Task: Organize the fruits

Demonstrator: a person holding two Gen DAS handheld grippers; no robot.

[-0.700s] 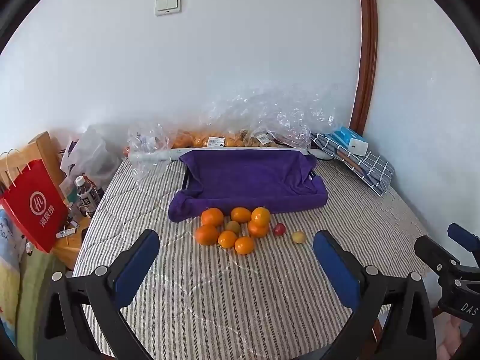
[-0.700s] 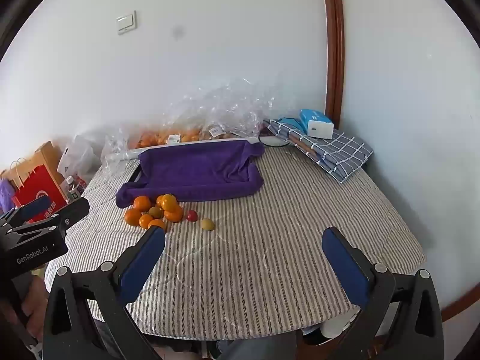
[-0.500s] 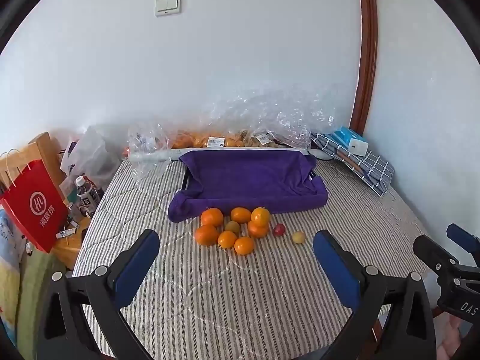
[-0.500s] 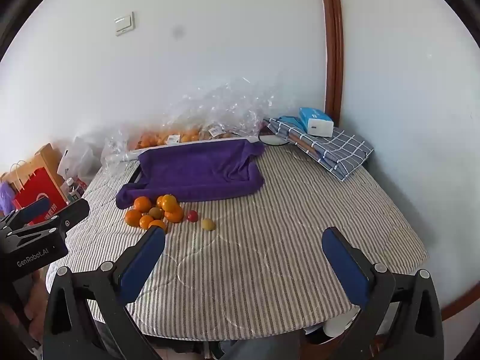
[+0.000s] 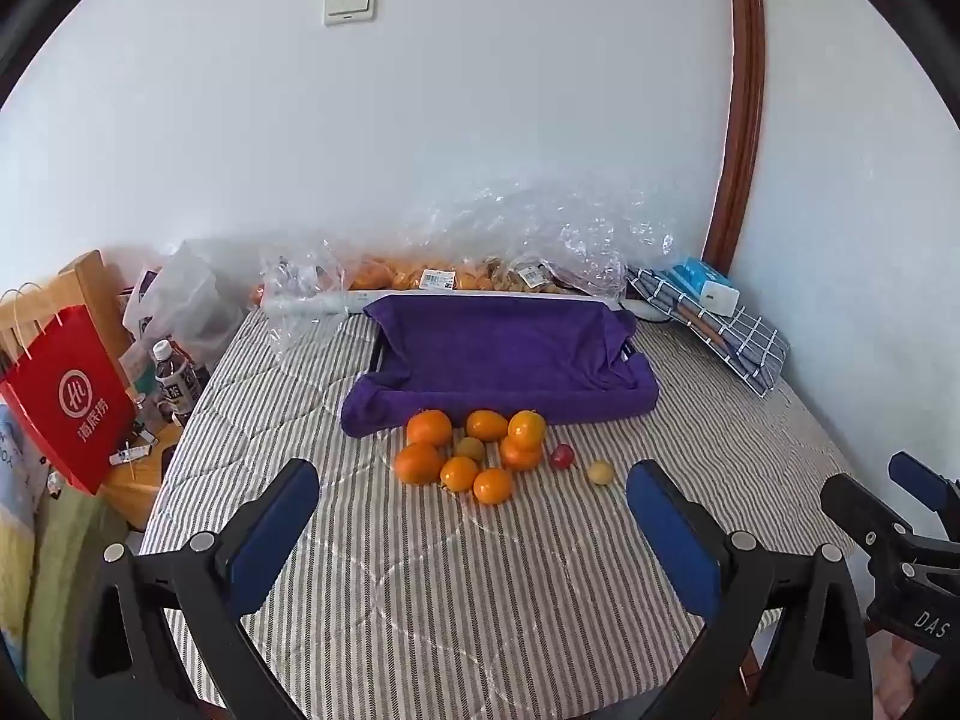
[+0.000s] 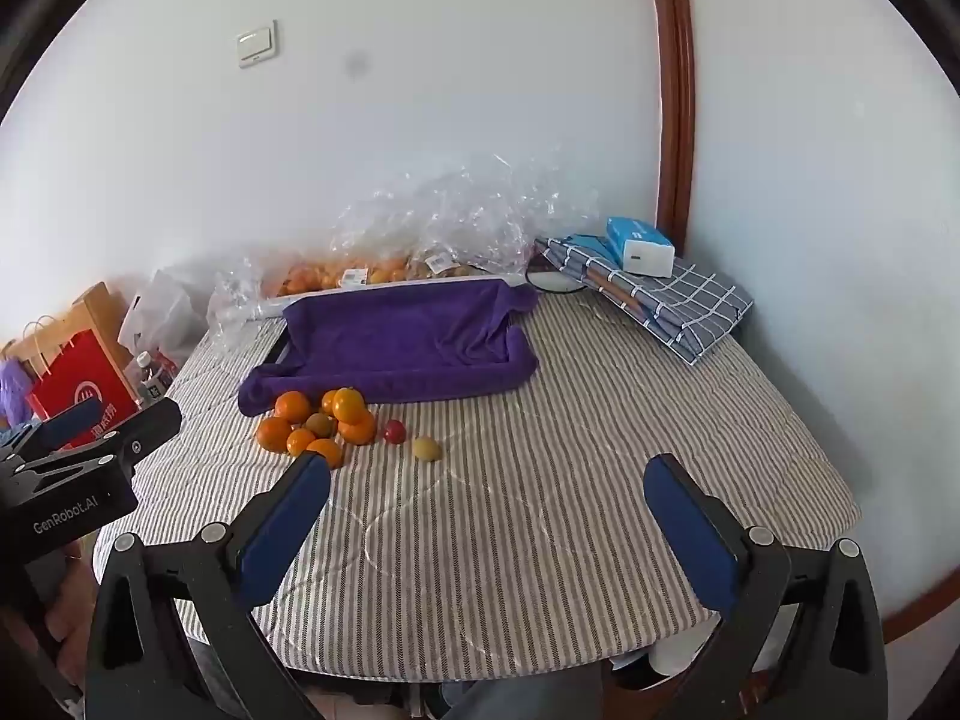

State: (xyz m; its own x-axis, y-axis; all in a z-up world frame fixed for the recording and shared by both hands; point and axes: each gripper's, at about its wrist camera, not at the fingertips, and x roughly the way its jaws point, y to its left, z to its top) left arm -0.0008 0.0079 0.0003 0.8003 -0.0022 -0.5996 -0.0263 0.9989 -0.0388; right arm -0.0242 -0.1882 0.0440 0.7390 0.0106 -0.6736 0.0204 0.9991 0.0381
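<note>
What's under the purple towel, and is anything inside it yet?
The purple towel drapes a tray; only dark edges show at its left and right sides, the rest is covered. Its hollow looks empty. The oranges sit on the table before it.

Red paper bag (image 5: pixel 66 390), water bottle (image 5: pixel 174 375), folded checked cloth (image 6: pixel 678 300) under blue tissue box (image 6: pixel 639 246).

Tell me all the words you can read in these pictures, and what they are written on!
"GenRobot.AI": on the black left gripper, seen from the right wrist.
"DAS": on the black right gripper, cut off at the picture's edge.
Red paper shopping bag: white round logo and Chinese characters, too blurred to read surely.
White price labels on the clear plastic fruit bags: too small.
Water bottle label: too small.
</note>
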